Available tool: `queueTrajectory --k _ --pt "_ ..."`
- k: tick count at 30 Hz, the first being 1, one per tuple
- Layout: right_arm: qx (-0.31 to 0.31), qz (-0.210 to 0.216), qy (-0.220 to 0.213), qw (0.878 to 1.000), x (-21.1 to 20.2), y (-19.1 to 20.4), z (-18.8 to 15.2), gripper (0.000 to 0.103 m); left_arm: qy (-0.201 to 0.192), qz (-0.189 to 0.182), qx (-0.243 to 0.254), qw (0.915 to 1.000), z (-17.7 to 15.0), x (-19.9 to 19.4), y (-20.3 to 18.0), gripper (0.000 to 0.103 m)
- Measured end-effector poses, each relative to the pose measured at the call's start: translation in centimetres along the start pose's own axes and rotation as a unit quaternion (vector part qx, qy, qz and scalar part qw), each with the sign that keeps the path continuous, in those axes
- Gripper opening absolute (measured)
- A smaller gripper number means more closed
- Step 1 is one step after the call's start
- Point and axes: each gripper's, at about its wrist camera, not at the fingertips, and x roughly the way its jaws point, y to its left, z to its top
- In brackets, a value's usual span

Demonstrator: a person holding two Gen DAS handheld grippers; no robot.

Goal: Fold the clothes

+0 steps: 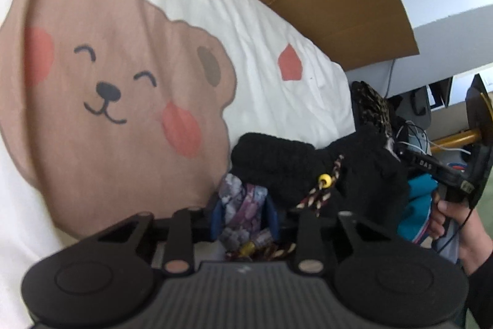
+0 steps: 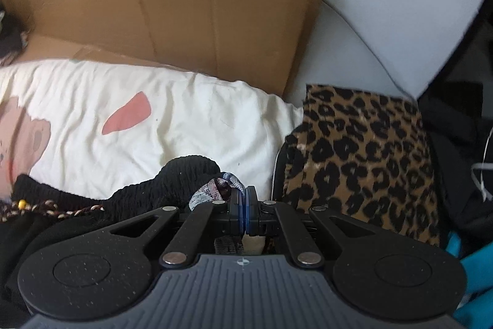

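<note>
Left tool [image 1: 243, 218]: blue pads spread apart with a patterned purple-grey fabric [image 1: 243, 205] bunched between them, so it is gripping that fabric. Part of the same garment, a black knit section [image 1: 308, 168], sits just ahead of the fingers, with a braided cord [image 1: 320, 196] carrying a yellow bead [image 1: 325, 181] draped across it.

Right tool [image 2: 243, 211]: blue pads pressed nearly together. Patterned fabric [image 2: 215, 190] bunches up right against the left pad, but can't tell if any cloth is actually pinched between the pads. Black knit [image 2: 185, 178] runs off to the left of the fingers, with the cord [image 2: 52, 210] trailing along it.

In the left view, a hand [image 1: 450, 218] holds the other tool's handle at the right edge.

Garment lies on a white bedsheet [image 1: 246, 20] printed with a brown bear face [image 1: 117, 88] and pink patches. Cardboard box [image 2: 185, 11] stands behind the bed. Leopard-print fabric [image 2: 363, 156] is just right of the right tool, beside the sheet edge. Teal fabric [image 2: 474, 282] shows at lower right.
</note>
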Motion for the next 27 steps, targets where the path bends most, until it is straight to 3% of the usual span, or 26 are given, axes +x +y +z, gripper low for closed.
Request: queueTrajectory --k 2,6,13,27 --pt "-0.005 -0.006 0.003 1.000 0.5 0.2 -0.6 0.000 -0.001 0.004 0.010 0.9999 -0.2 0.0 -0.4 0.015" --pt "-0.017 -0.006 0.003 1.000 0.6 0.3 -1.3 0.000 -0.017 0.026 0.036 0.9989 -0.4 -1.4 -1.6 0.008" --pt "-0.012 0.032 -0.020 0.999 -1.2 1.1 0.3 0.000 -0.072 0.057 0.085 0.9921 -1.3 -7.4 -3.5 0.007" --pt "-0.059 0.127 -0.077 0.987 -5.5 8.6 4.2 0.000 -0.184 0.134 0.077 0.9707 -1.3 -21.7 -4.3 0.006"
